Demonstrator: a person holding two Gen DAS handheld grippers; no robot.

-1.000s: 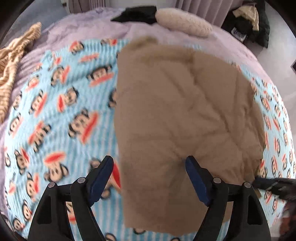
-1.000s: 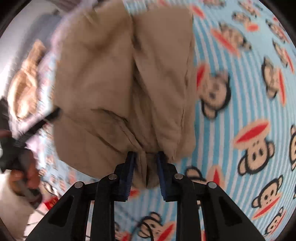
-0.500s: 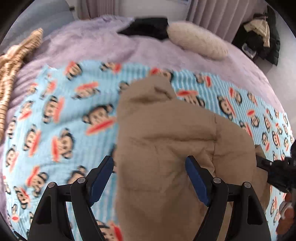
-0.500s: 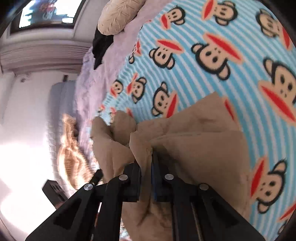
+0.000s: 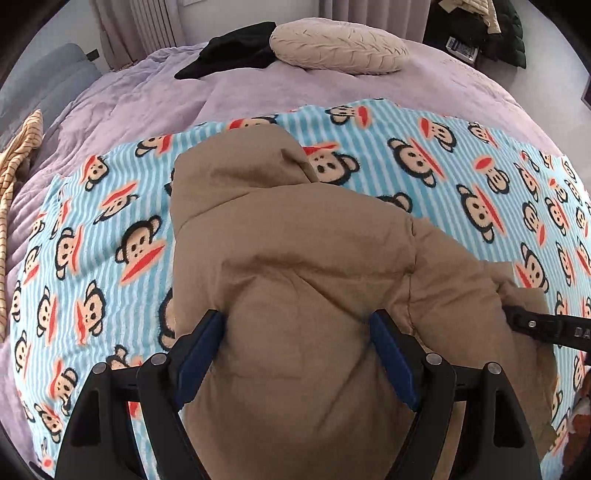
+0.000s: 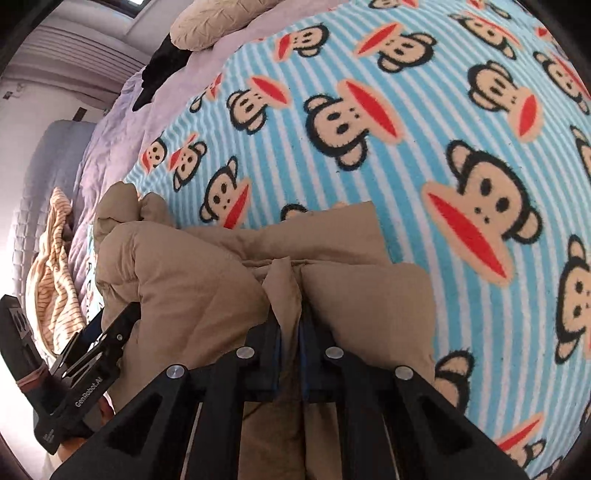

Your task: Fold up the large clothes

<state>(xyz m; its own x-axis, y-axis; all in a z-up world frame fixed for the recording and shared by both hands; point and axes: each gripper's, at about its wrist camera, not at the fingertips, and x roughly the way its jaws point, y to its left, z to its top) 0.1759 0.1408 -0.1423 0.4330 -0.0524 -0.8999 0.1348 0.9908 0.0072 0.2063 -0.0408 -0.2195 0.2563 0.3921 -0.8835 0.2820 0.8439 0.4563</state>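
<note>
Your right claw (image 6: pixel 290 332) is pinched tight on a fold of the tan coat (image 5: pixel 314 295). Your left claw (image 5: pixel 295 354) stands wide around its puffy side. The coat lies bunched on the monkey blanket (image 5: pixel 461 177), partly folded; it still needs flattening.

The jacket (image 5: pixel 295 266) lies on the blanket (image 5: pixel 92 229), which is spread over the bed cover (image 5: pixel 295 88). At the far end of the bed a pillow (image 5: pixel 338 46) rests on the cover, with a dark garment (image 5: pixel 232 50) just to its left, touching it. A striped cloth (image 5: pixel 16 155) lies at the bed's left edge. The left gripper (image 5: pixel 295 354) straddles the near part of the jacket, and the right gripper (image 6: pixel 290 332) sits further right, at the jacket's edge, with a fold of it between its fingers. Beyond the bed's far right corner, a pile of clothes (image 5: pixel 495 26) sits on the floor.
</note>
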